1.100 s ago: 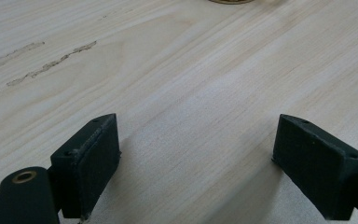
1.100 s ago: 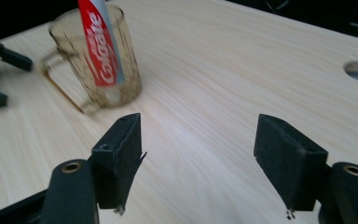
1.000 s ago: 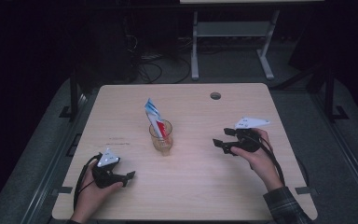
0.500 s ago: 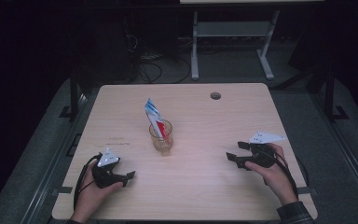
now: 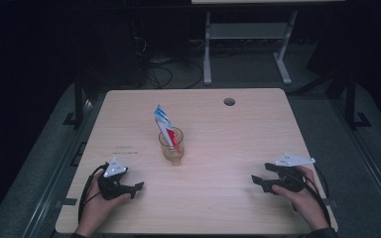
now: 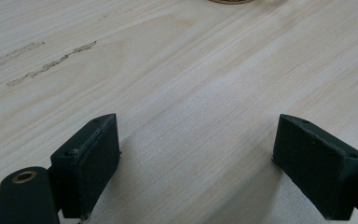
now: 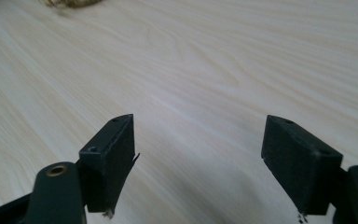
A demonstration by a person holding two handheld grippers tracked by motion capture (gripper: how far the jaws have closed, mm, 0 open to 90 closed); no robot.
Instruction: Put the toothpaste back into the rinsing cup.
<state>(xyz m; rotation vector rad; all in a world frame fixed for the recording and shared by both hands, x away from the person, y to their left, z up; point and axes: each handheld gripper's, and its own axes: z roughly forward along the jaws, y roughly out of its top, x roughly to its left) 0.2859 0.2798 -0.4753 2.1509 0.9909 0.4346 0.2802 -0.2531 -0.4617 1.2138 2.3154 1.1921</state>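
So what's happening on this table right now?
A person sits at a wooden table with a tool in each hand. A glass near the middle holds a tube standing upright. Neither tool touches it. The left tool rests low near the front edge, jaws open and empty. The right tool sits near the front right, its jaws have just been opening, and nothing is between them. Both point roughly toward the glass.

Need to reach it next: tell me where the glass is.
In the high view the glass stands near the middle of the table, slightly left of centre, beyond and between both grippers, with a toothpaste tube standing in it.
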